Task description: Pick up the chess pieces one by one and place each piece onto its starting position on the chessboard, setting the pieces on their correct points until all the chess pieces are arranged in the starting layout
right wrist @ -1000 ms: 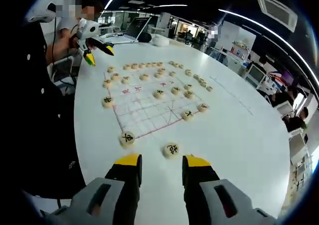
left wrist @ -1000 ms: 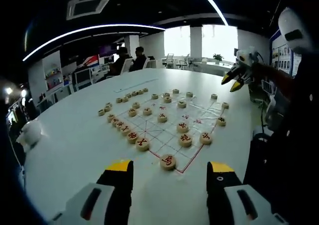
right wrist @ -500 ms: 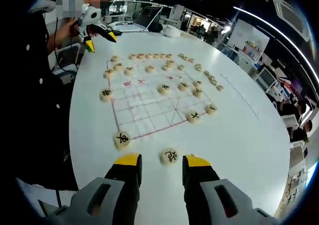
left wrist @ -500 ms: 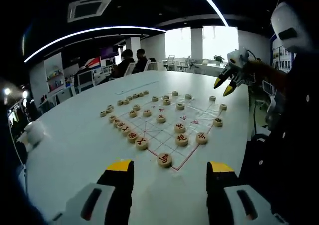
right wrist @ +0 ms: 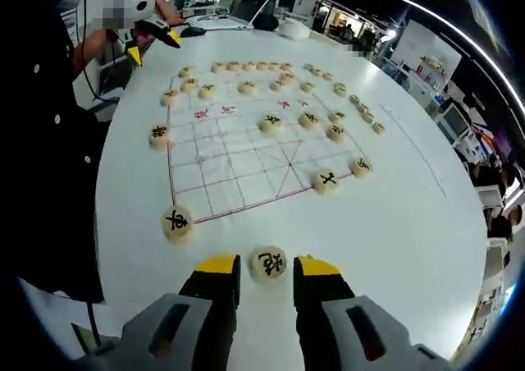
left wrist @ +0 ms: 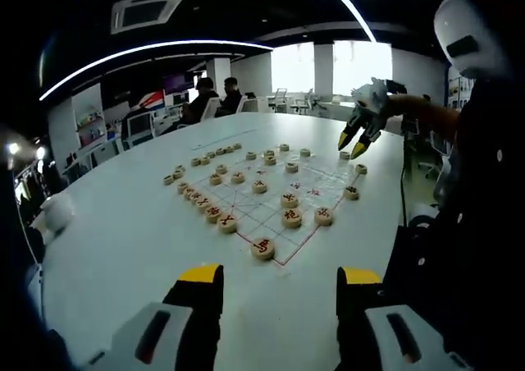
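**Chess set on white table, two grippers**

Left gripper view. Left gripper (left wrist: 271, 274): yellow-tipped jaws well apart, holding nothing, hovering over bare table short of the chessboard (left wrist: 271, 192). Board: red-lined grid on the white table (left wrist: 123, 240). Nearest item, one red-marked piece (left wrist: 262, 248), sits on the board's near corner. Beyond it, three red-marked pieces (left wrist: 291, 217) stand in a loose cluster on the grid; a diagonal row of about seven pieces (left wrist: 203, 203) runs along the board's left edge. Further discs are scattered toward the far edge; exact count cannot be told. Right gripper (left wrist: 354, 143) enters at the far right corner of the board, held by a person's hand, yellow tips pointing down. Two seated people (left wrist: 215, 96) at the table's far end.

Right gripper view. Right gripper (right wrist: 268, 265): jaws apart, straddling one black-marked piece (right wrist: 268, 263) that lies on the table just outside the board's near edge; contact with the pads cannot be told. One black-marked corner piece (right wrist: 175, 222) sits on the board's near left corner. Two black-marked pieces (right wrist: 326, 179) stand near the right edge, three more (right wrist: 304, 121) mid-board. Left gripper shows at the far left corner.
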### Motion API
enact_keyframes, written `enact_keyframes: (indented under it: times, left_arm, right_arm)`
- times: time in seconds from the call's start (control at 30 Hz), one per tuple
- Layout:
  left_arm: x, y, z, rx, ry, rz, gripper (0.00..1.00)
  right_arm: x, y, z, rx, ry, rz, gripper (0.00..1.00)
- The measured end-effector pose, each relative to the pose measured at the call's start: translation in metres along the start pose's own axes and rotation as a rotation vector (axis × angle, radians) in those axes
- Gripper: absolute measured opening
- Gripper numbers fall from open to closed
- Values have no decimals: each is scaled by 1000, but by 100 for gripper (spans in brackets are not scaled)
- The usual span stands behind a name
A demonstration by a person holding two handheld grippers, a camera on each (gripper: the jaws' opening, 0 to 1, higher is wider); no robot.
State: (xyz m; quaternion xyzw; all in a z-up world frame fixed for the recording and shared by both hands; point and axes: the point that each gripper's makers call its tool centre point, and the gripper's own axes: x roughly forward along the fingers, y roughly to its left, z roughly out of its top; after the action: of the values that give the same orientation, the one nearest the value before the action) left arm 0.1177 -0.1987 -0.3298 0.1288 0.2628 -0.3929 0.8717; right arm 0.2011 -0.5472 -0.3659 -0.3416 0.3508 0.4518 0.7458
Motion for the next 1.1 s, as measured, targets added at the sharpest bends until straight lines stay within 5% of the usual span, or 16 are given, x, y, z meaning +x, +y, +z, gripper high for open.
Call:
enact_keyframes:
  times: [0.43, 0.83, 1.1]
  left_arm:
    - [-2, 1, -1, -3, 4, -2, 57]
    - [4, -2, 11, 18, -28, -33, 57]
    - [2, -8, 14, 36, -40, -46, 57]
  right_arm:
    - [-2, 7, 5, 21, 0, 22, 19]
    - [-38, 21, 36, 10, -99, -23, 19]
    - [-41, 30, 55, -43, -111, -33, 19]
